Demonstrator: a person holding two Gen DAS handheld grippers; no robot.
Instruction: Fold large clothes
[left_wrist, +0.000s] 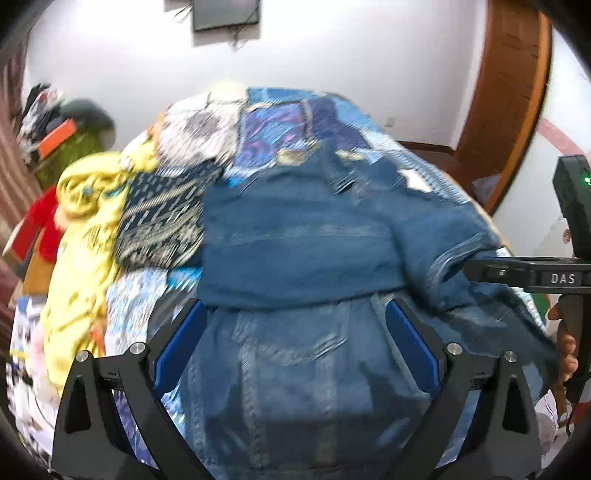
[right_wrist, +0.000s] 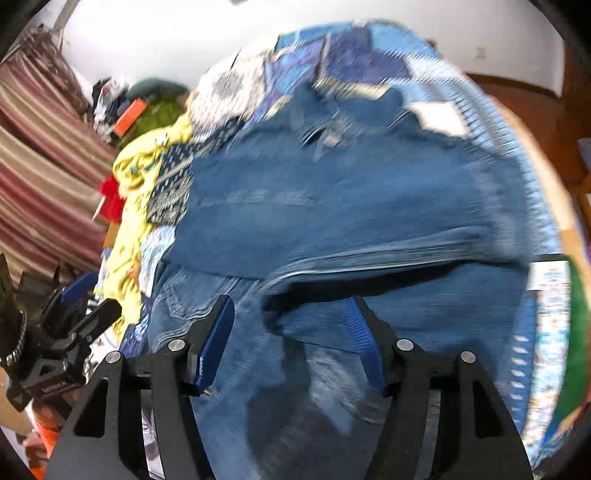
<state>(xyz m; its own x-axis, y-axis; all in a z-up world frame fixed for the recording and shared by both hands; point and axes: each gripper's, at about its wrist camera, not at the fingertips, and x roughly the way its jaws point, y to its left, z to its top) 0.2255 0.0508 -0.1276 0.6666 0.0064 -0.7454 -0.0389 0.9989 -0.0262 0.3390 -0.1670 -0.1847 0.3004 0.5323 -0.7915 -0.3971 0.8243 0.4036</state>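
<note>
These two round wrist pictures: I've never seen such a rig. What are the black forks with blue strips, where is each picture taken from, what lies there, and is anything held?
Nothing here is a robot arm. A person holds a hand-held gripper in each hand, with a wide-angle camera on each looking forward along its two fingers.

The black forks with blue strips are those fingers: the left gripper in its own view, the right gripper in its own.

Each view also catches the other gripper at its edge.

Below both lies a blue denim garment, partly folded over itself, on a patchwork bedspread. A yellow cloth lies beside it.

Both grippers stand open above the denim; nothing is held.
</note>
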